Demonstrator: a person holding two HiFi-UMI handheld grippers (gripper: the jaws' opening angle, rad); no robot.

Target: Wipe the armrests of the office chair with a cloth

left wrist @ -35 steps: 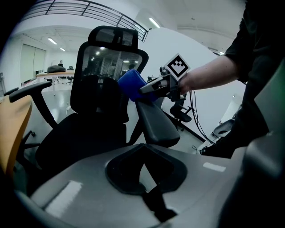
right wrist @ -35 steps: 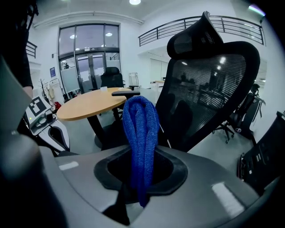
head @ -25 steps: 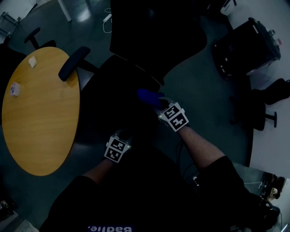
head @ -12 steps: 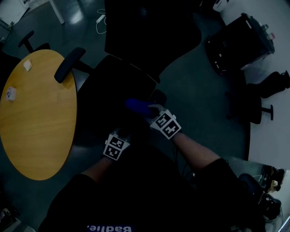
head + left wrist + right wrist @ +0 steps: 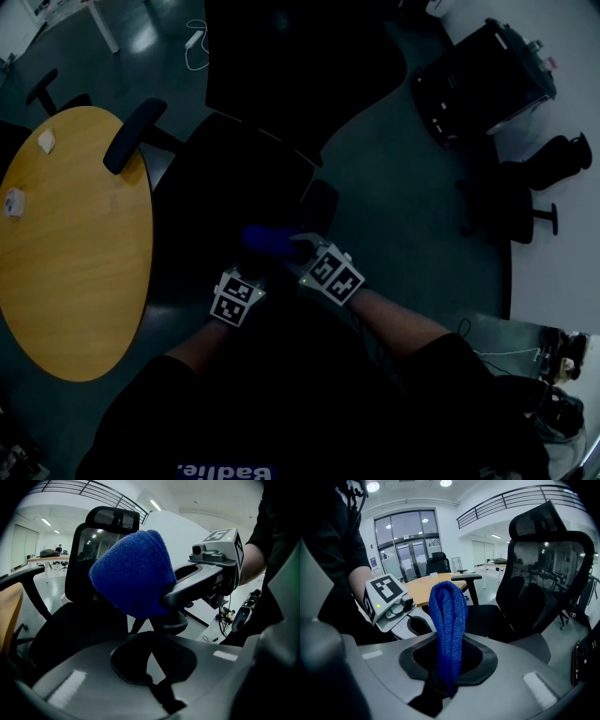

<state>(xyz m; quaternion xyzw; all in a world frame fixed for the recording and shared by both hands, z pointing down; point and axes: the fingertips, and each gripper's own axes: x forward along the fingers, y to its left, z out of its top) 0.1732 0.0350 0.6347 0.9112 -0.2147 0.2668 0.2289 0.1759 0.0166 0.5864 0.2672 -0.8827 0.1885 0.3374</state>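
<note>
Right tool (image 5: 440,691): my jaws are clamped on the blue knitted cloth (image 5: 447,620), which stands folded upright between them
Left tool (image 5: 157,696): my jaws are closed together with nothing in them
Cloth: in the air just ahead of my left tool, close above a black armrest pad (image 5: 174,621) of the black mesh-backed office chair (image 5: 101,555)
Round wooden table (image 5: 75,253): on my left, beside the chair

Open-plan office: mesh-back office chair (image 5: 543,573), round wooden meeting table (image 5: 75,253), glass doors (image 5: 410,541), ceiling lights (image 5: 372,486), mezzanine railing (image 5: 506,503), more swivel chairs (image 5: 438,564), desks (image 5: 47,558) behind.
</note>
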